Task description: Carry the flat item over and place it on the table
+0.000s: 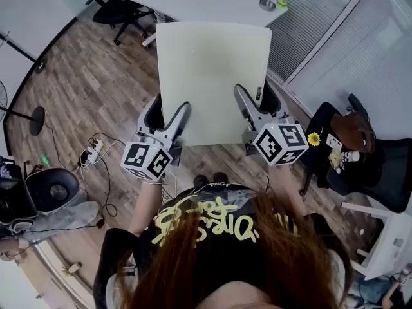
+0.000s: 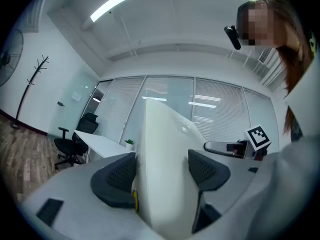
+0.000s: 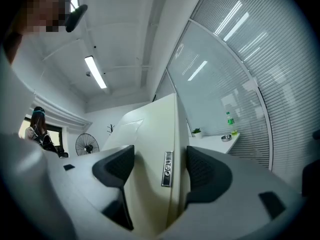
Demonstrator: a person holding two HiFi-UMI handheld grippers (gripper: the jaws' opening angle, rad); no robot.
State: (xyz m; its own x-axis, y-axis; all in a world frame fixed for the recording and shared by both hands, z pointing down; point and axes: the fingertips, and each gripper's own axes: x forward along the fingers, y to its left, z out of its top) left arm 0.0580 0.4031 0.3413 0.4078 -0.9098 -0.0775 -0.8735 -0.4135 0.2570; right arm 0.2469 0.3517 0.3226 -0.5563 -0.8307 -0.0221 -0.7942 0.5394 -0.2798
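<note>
Board (image 1: 212, 76) clamped in left tool (image 1: 168, 111), right tool (image 1: 254, 96); right gripper view adds badge (image 3: 167, 170), maybe.

The room is bright and evenly lit. In both gripper views a long ceiling lamp (image 2: 112, 4) glows high above the fingers (image 2: 117, 176), burnt out to plain white, and its streaks mirror in the glass wall (image 2: 205, 114) beyond them. The pale board (image 2: 165, 169) between the fingers carries a soft sheen above them and a grey shade low beside them. Both gripper views bend strongly and go black at the corners. The fingers are soft, the room past them sharper. The head view is clear, and the wooden floor (image 1: 96, 89) left of the fingers carries only faint shadows.
</note>
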